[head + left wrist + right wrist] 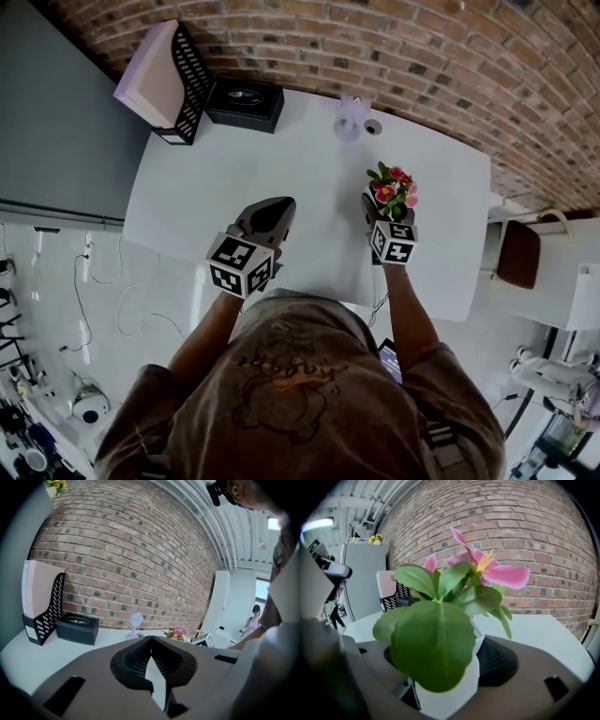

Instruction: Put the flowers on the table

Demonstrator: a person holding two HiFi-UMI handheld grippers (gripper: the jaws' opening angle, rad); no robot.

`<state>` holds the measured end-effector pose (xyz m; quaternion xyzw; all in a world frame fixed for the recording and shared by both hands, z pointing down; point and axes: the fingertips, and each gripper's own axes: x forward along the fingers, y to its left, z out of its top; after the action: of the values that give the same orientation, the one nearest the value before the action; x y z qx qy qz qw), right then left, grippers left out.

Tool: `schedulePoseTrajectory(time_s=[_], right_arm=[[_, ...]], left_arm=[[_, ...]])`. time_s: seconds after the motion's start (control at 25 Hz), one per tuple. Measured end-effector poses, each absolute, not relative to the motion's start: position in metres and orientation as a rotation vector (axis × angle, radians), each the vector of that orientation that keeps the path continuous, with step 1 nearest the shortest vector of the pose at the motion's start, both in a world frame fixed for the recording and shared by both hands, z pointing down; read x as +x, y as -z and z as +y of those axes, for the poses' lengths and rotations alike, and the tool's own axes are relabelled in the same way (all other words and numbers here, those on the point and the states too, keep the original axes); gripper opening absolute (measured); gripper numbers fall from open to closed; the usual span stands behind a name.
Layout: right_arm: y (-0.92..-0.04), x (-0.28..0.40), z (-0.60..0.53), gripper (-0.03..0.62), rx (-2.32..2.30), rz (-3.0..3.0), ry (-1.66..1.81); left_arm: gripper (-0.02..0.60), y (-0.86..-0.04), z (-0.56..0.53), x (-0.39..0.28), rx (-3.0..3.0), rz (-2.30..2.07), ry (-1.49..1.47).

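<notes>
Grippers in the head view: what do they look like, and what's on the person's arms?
Both claws are grey-brown moulded shells with dark ribbed pads. The left gripper and right gripper each carry a white cube with black square markers. The person wears short brown T-shirt sleeves; the forearms are bare.

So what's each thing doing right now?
right gripper, jaws shut on the flower pot
flower pot, upright, held
left gripper, jaws together, empty
black box, sitting on the table
file holder, upright, holding a pink folder
</notes>
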<state>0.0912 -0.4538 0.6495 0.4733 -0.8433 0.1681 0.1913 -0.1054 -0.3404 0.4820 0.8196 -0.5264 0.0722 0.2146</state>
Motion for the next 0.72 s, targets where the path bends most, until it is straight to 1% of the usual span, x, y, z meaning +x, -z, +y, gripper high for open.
schedulePoseTrajectory(time_s=[0.72], right_arm=[[-0.706, 0.096, -0.487, 0.36, 1.308, -2.233, -0.417]], left_arm=[[0.021, -0.491, -0.323, -0.114, 2.187, -1.501, -0.269]])
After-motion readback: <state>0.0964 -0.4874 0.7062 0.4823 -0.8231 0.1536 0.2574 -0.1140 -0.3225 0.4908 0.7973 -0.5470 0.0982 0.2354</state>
